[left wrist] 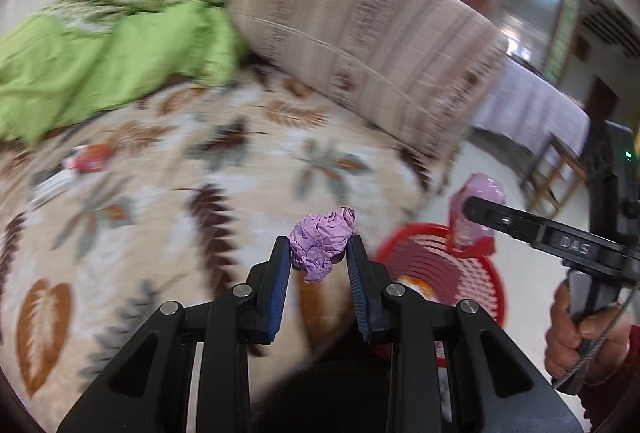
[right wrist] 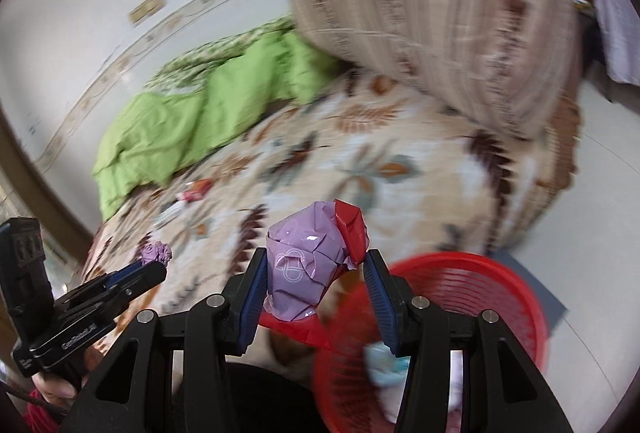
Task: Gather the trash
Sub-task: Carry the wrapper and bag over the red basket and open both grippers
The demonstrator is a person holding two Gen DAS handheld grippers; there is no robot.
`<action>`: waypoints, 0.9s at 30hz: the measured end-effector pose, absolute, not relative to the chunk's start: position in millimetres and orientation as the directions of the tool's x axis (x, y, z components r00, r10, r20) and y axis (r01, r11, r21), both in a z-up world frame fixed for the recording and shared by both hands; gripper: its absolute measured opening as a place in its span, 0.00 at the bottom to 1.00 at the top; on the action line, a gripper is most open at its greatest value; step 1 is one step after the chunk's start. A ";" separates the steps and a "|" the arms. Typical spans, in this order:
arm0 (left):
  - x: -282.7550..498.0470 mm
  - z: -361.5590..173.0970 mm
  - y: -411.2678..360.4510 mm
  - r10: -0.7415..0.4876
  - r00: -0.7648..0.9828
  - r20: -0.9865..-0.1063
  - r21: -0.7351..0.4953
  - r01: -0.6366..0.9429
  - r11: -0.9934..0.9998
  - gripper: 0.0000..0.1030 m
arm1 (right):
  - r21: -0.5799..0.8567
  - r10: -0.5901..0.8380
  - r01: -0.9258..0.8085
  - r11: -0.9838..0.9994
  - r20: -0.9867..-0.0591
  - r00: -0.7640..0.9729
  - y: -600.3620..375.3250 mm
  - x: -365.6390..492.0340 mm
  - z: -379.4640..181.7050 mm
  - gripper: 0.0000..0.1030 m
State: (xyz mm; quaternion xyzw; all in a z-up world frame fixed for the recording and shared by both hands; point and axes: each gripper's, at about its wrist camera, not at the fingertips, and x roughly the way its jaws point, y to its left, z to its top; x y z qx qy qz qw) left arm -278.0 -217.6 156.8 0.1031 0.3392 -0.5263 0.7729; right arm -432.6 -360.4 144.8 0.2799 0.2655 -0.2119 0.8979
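My left gripper (left wrist: 318, 253) is shut on a crumpled purple paper ball (left wrist: 322, 241), held above the bed's edge; it also shows in the right wrist view (right wrist: 157, 253). My right gripper (right wrist: 314, 271) is shut on a pink and red plastic wrapper (right wrist: 308, 259), also seen in the left wrist view (left wrist: 474, 217), held just above the rim of a red mesh basket (right wrist: 460, 273) on the floor beside the bed. The basket (left wrist: 472, 273) holds some paper and wrappers. A small red and white wrapper (right wrist: 196, 190) lies on the leaf-patterned bedspread (right wrist: 360, 169).
A green quilt (left wrist: 100, 61) is bunched at the far side of the bed. A large beige striped bolster (left wrist: 360, 41) lies at the bed's head end. A covered table (left wrist: 532, 109) and a wooden chair (left wrist: 556, 173) stand on the pale floor to the right.
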 end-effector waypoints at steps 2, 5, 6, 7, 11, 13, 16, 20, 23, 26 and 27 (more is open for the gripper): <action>-296.1 155.6 -234.9 -0.747 0.157 -0.647 -0.210 0.904 0.372 0.27 | 0.391 -0.254 0.559 0.731 -0.605 0.755 -368.7 -449.3 141.9 0.50; -317.6 149.3 -260.9 -0.738 0.078 -0.670 -0.235 0.921 0.310 0.27 | 0.400 -0.281 0.600 0.693 -0.617 0.735 -383.1 -473.8 136.5 0.51; -324.0 145.9 -269.8 -0.731 0.054 -0.680 -0.242 0.925 0.293 0.27 | 0.403 -0.288 0.610 0.682 -0.619 0.730 -387.4 -479.5 134.9 0.51; -329.3 143.3 -275.2 -0.726 0.043 -0.686 -0.242 0.928 0.283 0.27 | 0.405 -0.293 0.619 0.673 -0.622 0.726 -391.3 -485.1 133.0 0.52; -346.8 131.2 -296.9 -0.696 -0.005 -0.718 -0.246 0.937 0.247 0.38 | 0.419 -0.289 0.636 0.648 -0.638 0.714 -400.9 -498.1 123.7 0.58; -347.8 128.4 -298.6 -0.692 -0.009 -0.722 -0.256 0.932 0.255 0.51 | 0.425 -0.277 0.638 0.642 -0.648 0.710 -402.8 -499.4 119.0 0.60; -343.5 131.0 -296.2 -0.695 -0.001 -0.719 -0.256 0.930 0.263 0.52 | 0.433 -0.276 0.645 0.630 -0.651 0.707 -405.7 -500.7 115.2 0.63; -327.9 136.5 -288.9 -0.705 0.030 -0.708 -0.263 0.916 0.304 0.52 | 0.438 -0.272 0.636 0.635 -0.644 0.715 -406.5 -497.3 116.2 0.63; -311.9 141.9 -275.8 -0.715 0.066 -0.697 -0.266 0.901 0.342 0.53 | 0.442 -0.268 0.631 0.637 -0.641 0.719 -405.9 -492.7 117.8 0.63; -296.6 145.9 -262.0 -0.715 0.119 -0.689 -0.245 0.890 0.384 0.57 | 0.451 -0.249 0.613 0.648 -0.636 0.730 -403.0 -483.0 119.4 0.64; -289.7 147.0 -256.8 -0.714 0.138 -0.687 -0.238 0.885 0.400 0.58 | 0.454 -0.238 0.603 0.656 -0.634 0.736 -401.3 -478.5 120.1 0.63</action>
